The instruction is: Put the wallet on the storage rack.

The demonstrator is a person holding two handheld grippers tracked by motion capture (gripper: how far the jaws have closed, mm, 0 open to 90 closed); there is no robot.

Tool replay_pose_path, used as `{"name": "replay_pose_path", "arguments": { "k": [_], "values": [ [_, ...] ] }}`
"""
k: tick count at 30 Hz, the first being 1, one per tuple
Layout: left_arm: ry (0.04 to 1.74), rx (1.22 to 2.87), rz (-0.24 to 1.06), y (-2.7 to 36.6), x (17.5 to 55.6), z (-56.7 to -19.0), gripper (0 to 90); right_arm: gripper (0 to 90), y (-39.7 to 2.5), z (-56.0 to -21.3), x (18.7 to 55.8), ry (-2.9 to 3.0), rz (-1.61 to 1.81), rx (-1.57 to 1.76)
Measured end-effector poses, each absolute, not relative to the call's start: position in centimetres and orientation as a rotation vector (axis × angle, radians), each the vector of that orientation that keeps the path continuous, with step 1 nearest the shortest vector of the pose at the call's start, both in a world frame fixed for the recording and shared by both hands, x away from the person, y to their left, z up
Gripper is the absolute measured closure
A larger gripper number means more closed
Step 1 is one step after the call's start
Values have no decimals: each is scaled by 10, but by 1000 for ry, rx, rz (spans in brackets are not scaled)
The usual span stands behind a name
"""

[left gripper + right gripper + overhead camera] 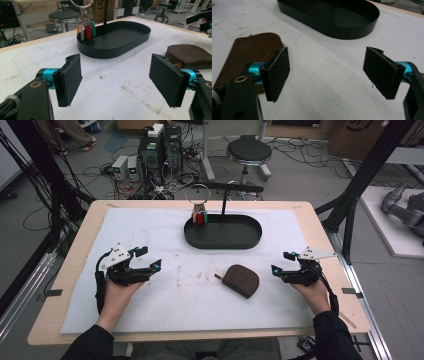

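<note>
A brown leather pouch lies on the white mat, right of centre, with a small tab at its left end. It also lies at the right edge of the left gripper view and behind the left jaw in the right gripper view. A black oval tray sits at the middle back. A ring of coloured key tags hangs at its left end from a black stand. My left gripper rests open at the mat's left. My right gripper rests open at the right, just right of the pouch. Neither holds anything.
The white mat covers most of a wooden table. Black frame posts stand at the right. Behind the table are a round stool, computer boxes and cables on the floor.
</note>
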State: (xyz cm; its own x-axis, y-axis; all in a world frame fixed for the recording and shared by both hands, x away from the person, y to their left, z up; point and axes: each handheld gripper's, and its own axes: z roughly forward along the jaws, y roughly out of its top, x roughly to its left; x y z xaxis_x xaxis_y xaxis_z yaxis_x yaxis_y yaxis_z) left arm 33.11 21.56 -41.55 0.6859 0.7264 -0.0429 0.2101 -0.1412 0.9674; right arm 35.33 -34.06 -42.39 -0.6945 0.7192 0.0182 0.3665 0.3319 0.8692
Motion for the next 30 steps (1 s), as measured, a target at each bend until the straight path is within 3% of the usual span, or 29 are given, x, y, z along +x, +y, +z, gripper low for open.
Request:
{"name": "replay_pose_path", "arguments": {
  "k": [14,30],
  "values": [
    [756,1719,522,205,340,-419,263,214,-328,-428,346,2356,1300,916],
    [747,1751,517,201,337,-420,267,505,-304,-434,352,2497,1342,890]
  ]
}}
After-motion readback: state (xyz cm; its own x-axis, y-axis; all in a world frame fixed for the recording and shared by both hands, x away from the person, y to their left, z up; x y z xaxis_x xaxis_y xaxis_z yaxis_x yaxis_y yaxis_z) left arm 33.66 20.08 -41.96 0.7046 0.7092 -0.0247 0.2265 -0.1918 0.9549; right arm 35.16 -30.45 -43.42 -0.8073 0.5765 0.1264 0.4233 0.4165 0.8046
